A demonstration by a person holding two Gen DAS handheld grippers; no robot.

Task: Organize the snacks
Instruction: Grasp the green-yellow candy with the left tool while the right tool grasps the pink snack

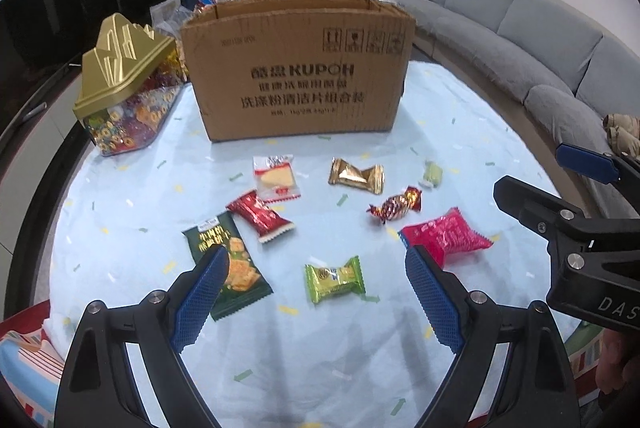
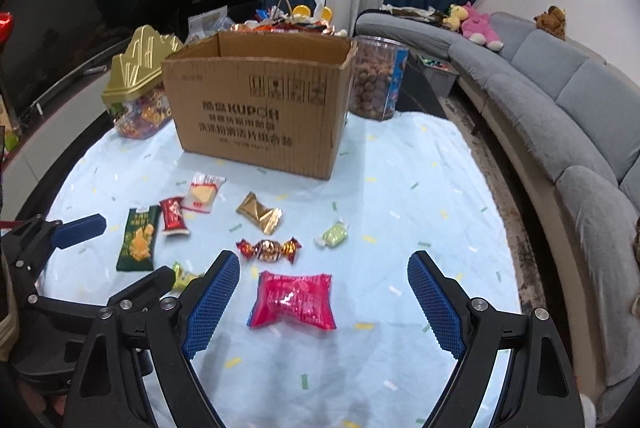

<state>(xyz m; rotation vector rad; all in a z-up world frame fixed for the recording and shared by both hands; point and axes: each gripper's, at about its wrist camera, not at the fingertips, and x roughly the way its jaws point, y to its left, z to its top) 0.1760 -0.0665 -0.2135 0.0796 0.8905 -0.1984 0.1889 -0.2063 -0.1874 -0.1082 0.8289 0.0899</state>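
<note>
Hovering over the pale blue confetti-print tablecloth (image 1: 340,348), the left gripper (image 1: 316,292) has its jaws spread wide with nothing between the blue pads, and a light green wrapped biscuit (image 1: 335,279) lies on the cloth in the gap at lower centre of the left wrist view. The right gripper (image 2: 324,304) is equally wide open and empty above a shiny pink-red snack packet (image 2: 293,302) at centre of the right wrist view. Scattered beyond, all apart, are a dark green cracker packet (image 1: 226,266), a red foil packet (image 1: 261,216), a clear-wrapped pale wafer (image 1: 276,178), a gold foil sweet (image 1: 356,175), a red-and-gold twisted candy (image 1: 396,206) and a small pale green candy (image 1: 432,174). An open brown cardboard box (image 1: 296,68) stands upper centre, with a gold-lidded clear candy jar (image 1: 124,88) at its left.
</note>
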